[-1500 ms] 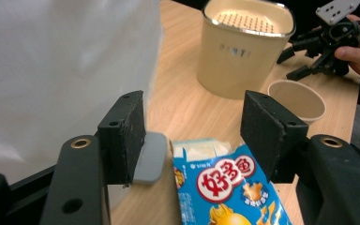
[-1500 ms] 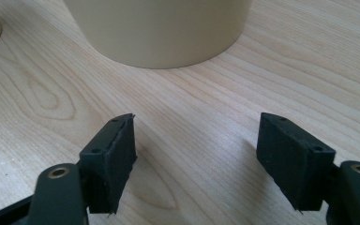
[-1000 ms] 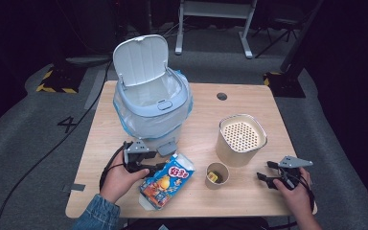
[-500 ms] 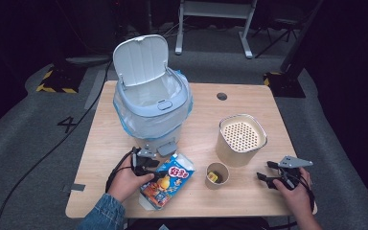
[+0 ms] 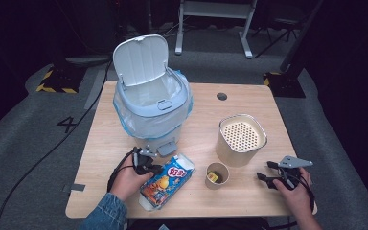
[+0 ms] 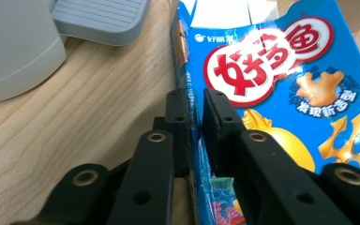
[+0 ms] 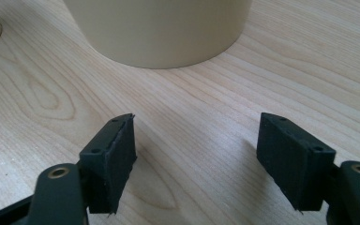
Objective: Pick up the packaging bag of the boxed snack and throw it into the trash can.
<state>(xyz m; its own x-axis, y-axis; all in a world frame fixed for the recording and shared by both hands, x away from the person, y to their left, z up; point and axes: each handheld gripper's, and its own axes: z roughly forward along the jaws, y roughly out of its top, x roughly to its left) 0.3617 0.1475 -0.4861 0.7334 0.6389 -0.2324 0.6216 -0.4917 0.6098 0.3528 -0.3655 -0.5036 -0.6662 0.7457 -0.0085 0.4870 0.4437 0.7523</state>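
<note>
Left tool (image 6: 194, 117) clamped on edge of blue snack box (image 5: 165, 181), lying flat lower centre of surface (image 5: 249, 96) below open pedal bin (image 5: 151, 103). Right tool (image 7: 197, 150) spread wide, empty, lower right. Thin-edge grip: could slip or tear w/ lift.

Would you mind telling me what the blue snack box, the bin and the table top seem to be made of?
Snack box: thin printed cardboard, slightly glossy; a torn white edge shows at its open end. Bin: matte pale grey moulded plastic, probably, with ribs inside its raised lid. Table: light wood or wood-look laminate; grain lines show, but which it is stays unclear.
</note>
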